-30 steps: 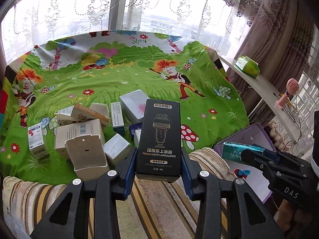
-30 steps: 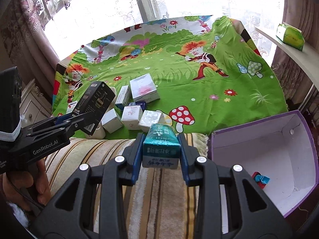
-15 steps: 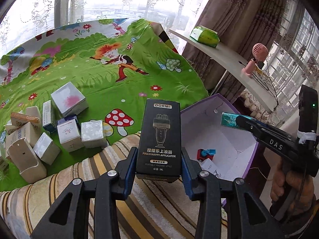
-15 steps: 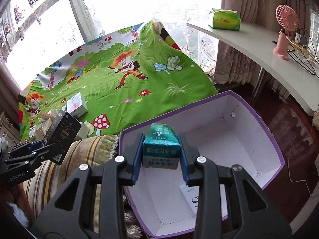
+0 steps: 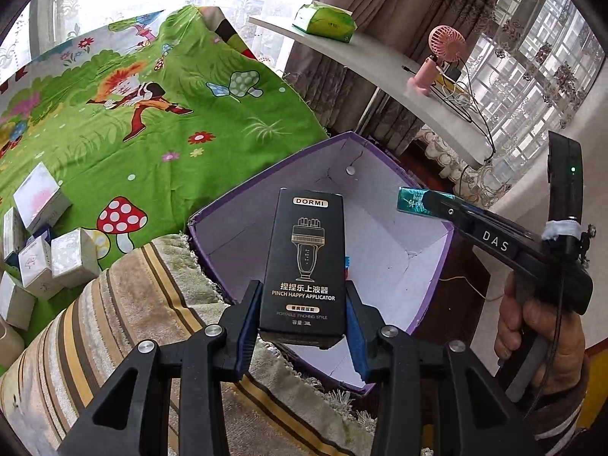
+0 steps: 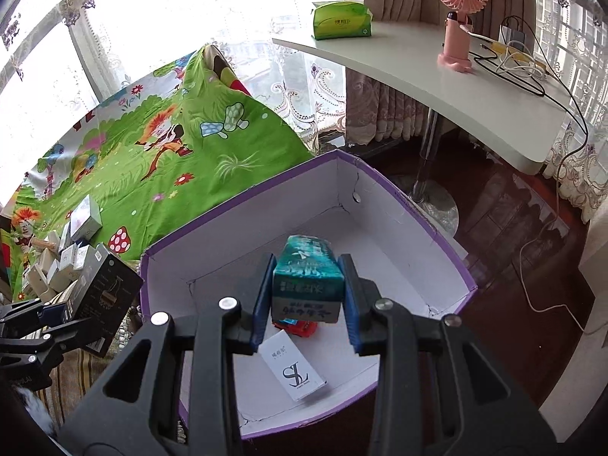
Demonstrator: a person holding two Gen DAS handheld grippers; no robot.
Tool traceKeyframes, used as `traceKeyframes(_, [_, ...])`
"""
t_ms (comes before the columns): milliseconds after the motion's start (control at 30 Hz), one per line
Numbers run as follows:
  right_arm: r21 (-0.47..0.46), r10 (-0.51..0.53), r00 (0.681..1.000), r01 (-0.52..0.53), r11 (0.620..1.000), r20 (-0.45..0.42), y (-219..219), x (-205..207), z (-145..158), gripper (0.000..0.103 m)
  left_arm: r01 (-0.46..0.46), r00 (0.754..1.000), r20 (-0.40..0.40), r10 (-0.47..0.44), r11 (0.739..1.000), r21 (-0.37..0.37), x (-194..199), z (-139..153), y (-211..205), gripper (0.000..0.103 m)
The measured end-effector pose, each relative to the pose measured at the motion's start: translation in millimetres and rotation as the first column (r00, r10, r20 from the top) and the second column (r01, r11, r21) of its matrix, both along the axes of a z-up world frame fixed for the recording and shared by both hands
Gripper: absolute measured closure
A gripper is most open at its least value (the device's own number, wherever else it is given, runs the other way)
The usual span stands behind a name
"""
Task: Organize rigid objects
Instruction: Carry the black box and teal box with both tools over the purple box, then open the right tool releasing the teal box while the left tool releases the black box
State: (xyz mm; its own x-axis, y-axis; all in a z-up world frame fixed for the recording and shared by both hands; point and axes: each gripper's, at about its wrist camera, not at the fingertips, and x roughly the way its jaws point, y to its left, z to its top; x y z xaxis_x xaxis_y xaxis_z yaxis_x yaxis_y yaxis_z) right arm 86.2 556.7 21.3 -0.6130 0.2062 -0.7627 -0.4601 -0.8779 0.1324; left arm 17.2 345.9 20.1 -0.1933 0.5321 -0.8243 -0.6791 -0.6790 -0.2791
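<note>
- The left gripper (image 5: 302,336) clamps a tall, matte black carton (image 5: 304,266) printed "DORMI", upright between its blue-padded fingers (image 5: 247,326), held over the near rim of the purple box (image 5: 266,186).
- The right gripper (image 6: 304,304) squeezes a glossy teal carton (image 6: 307,277) from both sides, hovering above the box's white cardboard floor.
- The purple box is open-topped and rectangular, with creased white inner walls; it sits low beside the bed.
- Inside it, at 6 o'clock from the teal carton, lies a flat white carton (image 6: 294,370) marked "SL"; a small red item (image 6: 300,328), perhaps a toy, is mostly hidden under the teal carton.
- At 9 o'clock in the left view, pale cube-shaped cartons (image 5: 57,262) cluster on the green cartoon-print sheet (image 5: 152,133).
- A striped, fuzzy blanket (image 5: 114,323) edges the bed.
- A pink handheld fan (image 6: 458,15) stands on the curved white surface (image 6: 456,91).
</note>
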Motion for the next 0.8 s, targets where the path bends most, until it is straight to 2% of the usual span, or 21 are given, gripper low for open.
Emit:
traceKeyframes(100, [0.000,-0.024,1.000,0.024,1.000,0.006,8,5,-1,0.065,0.015,1.000,0.015,-0.015,1.000,-0.005,0,-5,10,0.059])
traceKeyframes(200, [-0.008,-0.037,0.999,0.037,0.999,0.011,14,5,-4,0.065,0.020,1.000,0.022,-0.019,0.999,-0.025,0,-11,14,0.050])
traceKeyframes(267, [-0.012,-0.050,0.999,0.051,0.999,0.018,17,7,-6,0.061,0.011,0.999,0.032,-0.010,1.000,-0.020,-1,-11,11,0.050])
traceKeyframes(333, [-0.027,-0.053,0.998,0.054,0.998,0.018,21,8,-8,0.051,-0.003,0.999,0.042,0.004,1.000,-0.012,-2,-11,7,0.049])
traceKeyframes(800, [-0.033,-0.047,0.999,0.048,0.998,0.008,18,5,-3,0.041,-0.102,0.994,0.035,0.101,0.994,0.049,-15,-3,-28,0.049])
